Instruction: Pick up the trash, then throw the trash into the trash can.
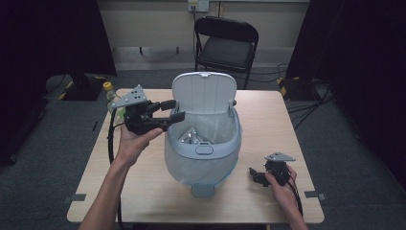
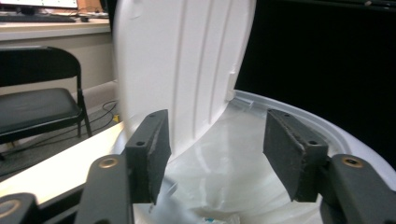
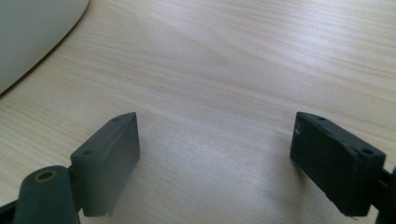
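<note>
The pale grey-blue plastic waste bin, lined with a thin translucent bag, is standing in the middle of the light wooden desk, its white ribbed lid tipped up at the far side. Crumpled shiny rubbish is lying inside the liner. The left tongs are hovering over the bin's left rim, pointing across the opening; in the left gripper view their black pads are standing spread with nothing between them, the lid's inner face and the liner showing beyond. The right tongs are resting low over the desk, to the right of the bin and apart from it, also spread and pinching nothing, bare wood showing between them. A yellow-capped bottle is standing at the desk's far left corner, and a black folding chair is sitting behind the desk.
</note>
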The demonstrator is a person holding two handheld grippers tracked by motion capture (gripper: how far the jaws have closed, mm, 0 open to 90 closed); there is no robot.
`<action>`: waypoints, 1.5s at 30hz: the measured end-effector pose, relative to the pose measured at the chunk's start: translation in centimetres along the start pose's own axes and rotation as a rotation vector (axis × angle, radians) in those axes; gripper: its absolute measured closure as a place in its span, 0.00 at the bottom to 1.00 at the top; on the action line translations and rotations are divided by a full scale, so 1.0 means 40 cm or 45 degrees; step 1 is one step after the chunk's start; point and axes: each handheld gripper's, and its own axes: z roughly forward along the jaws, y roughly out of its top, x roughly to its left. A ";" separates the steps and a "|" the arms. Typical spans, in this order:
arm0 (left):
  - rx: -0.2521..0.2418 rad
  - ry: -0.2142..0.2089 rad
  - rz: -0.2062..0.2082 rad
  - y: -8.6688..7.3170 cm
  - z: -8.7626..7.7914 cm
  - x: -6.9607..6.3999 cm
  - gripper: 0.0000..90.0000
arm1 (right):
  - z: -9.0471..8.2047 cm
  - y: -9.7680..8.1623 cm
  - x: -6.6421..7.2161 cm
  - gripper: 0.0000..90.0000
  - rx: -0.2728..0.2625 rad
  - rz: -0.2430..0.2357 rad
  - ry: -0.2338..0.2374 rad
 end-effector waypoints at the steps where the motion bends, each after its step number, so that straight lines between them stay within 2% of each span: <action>1: 0.000 0.006 0.002 -0.003 -0.004 0.001 0.42 | 0.000 0.000 0.000 0.16 0.000 0.000 0.000; 3: 0.003 0.052 0.022 -0.008 -0.011 0.005 0.40 | 0.000 0.000 0.000 0.16 0.000 0.000 0.000; 7: 0.006 0.109 0.010 -0.026 -0.027 0.020 0.37 | 0.000 0.000 0.000 0.16 0.000 0.000 0.000; 11: 0.031 0.181 -0.044 -0.061 -0.046 0.049 0.37 | 0.000 0.000 0.000 0.16 0.000 -0.001 0.000; 13: 0.038 0.181 -0.072 -0.077 -0.054 0.062 0.37 | 0.000 0.000 0.000 0.16 0.000 0.000 0.000; 19: 0.051 0.234 -0.116 -0.114 -0.076 0.098 0.36 | 0.000 0.000 0.000 0.16 0.000 0.000 0.000; 23: 0.086 0.291 -0.082 -0.132 -0.090 0.115 0.36 | 0.000 0.000 0.000 0.16 0.000 -0.001 0.000; 28: 0.119 0.354 -0.123 -0.173 -0.114 0.159 0.34 | 0.000 0.000 0.000 0.16 0.000 0.000 0.000; 30: 0.129 0.367 -0.168 -0.190 -0.124 0.178 0.33 | 0.000 0.000 0.000 0.16 -0.001 0.000 0.000; 32: 0.133 0.374 -0.226 -0.202 -0.135 0.190 0.27 | 0.000 0.000 0.000 0.16 0.000 0.000 0.000; 36: 0.167 0.446 -0.186 -0.217 -0.154 0.206 0.27 | 0.000 0.000 0.000 0.16 0.000 0.000 0.000; 37: 0.167 0.445 -0.188 -0.221 -0.159 0.213 0.27 | 0.000 0.000 0.000 0.16 0.000 0.000 0.000; 38: 0.159 0.446 -0.197 -0.226 -0.161 0.218 0.27 | 0.000 0.000 0.000 0.16 0.000 0.000 0.000; 40: 0.166 0.483 -0.205 -0.240 -0.170 0.234 0.28 | 0.000 0.000 0.000 0.16 0.000 0.000 0.000; 43: 0.162 0.512 -0.250 -0.266 -0.183 0.267 0.29 | 0.000 0.000 0.000 0.16 0.000 -0.001 0.000; 45: 0.173 0.556 -0.275 -0.278 -0.195 0.291 0.29 | 0.000 0.000 0.000 0.16 0.000 -0.001 0.000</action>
